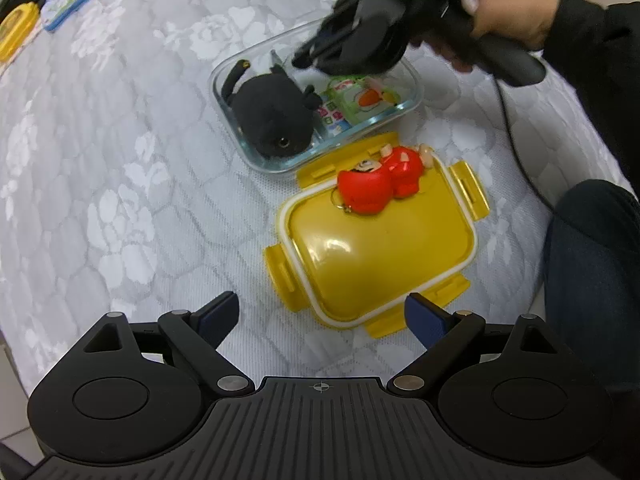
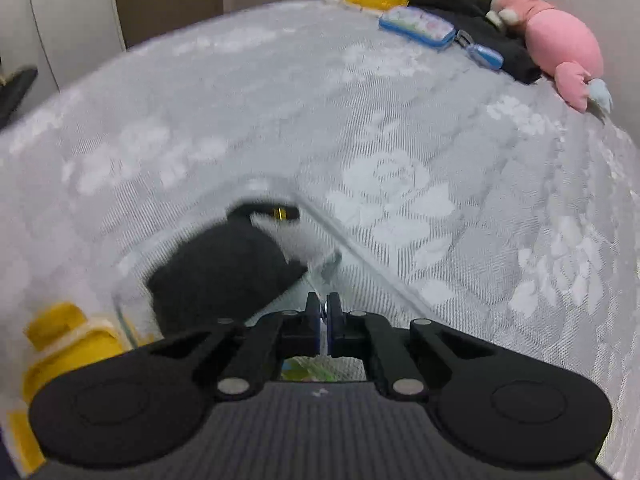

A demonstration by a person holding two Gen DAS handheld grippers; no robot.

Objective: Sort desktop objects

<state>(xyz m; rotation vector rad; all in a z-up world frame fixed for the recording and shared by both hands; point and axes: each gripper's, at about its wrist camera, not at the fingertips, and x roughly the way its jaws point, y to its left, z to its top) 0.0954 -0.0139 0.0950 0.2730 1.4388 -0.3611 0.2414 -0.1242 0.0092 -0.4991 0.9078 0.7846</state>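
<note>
While the clear glass box (image 1: 316,120) already holds a black plush toy (image 1: 272,116) and a small green printed pouch (image 1: 360,100), the red figurine keychain (image 1: 384,180) lies on the yellow clip lid (image 1: 380,256), ahead of the spread, empty left tongs (image 1: 320,316). The right tongs (image 2: 323,312), pressed together, hover over the box. Best grip the figurine's body, not its ring.

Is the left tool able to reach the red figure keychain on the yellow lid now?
Probably yes: the left tool is open, the red figure keychain lies uncovered on the yellow lid, nothing between them.
</note>
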